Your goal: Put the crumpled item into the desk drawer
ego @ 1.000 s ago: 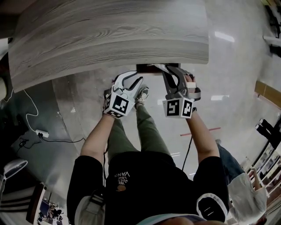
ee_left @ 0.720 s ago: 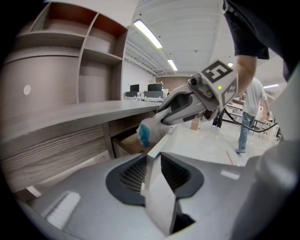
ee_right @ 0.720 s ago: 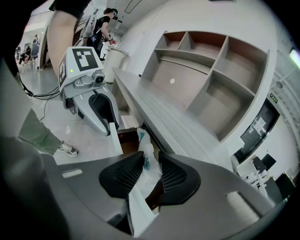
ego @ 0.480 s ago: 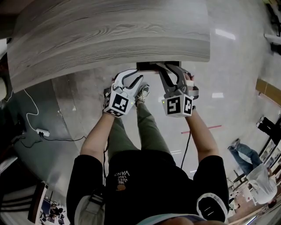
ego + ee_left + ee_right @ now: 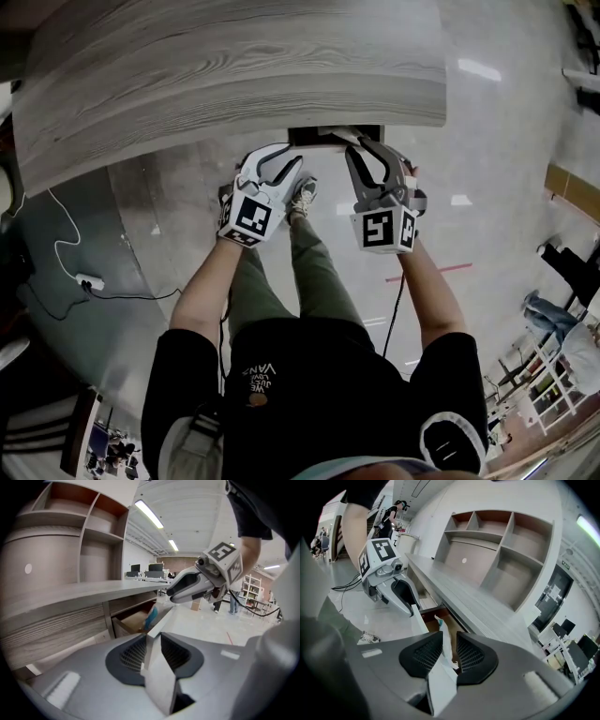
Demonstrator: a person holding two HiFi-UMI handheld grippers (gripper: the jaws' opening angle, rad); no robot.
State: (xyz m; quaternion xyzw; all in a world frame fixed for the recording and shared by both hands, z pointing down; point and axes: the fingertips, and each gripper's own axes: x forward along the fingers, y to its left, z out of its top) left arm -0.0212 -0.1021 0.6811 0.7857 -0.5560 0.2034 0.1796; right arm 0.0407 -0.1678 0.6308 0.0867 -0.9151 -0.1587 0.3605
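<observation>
A drawer [image 5: 333,137] stands partly open under the edge of the wood-grain desk [image 5: 234,66]. Its white front panel [image 5: 157,667] runs between the jaws of my left gripper [image 5: 153,648], which is shut on it. My right gripper [image 5: 449,651] is shut on the same panel [image 5: 440,686], further right. The crumpled item [image 5: 151,617], white with teal-blue, lies inside the drawer on its brown bottom, and it also shows past the right gripper's jaws [image 5: 444,637]. In the head view my left gripper [image 5: 277,161] and right gripper [image 5: 364,145] sit side by side at the drawer front.
Open shelves [image 5: 497,550] rise behind the desk top. A white cable and power strip [image 5: 89,281] lie on the floor at the left. The person's legs and a shoe [image 5: 302,195] are below the drawer. Office furniture stands at the far right.
Both grippers stay on the drawer front with barely any shift. A person at the far right of the floor has walked on.
</observation>
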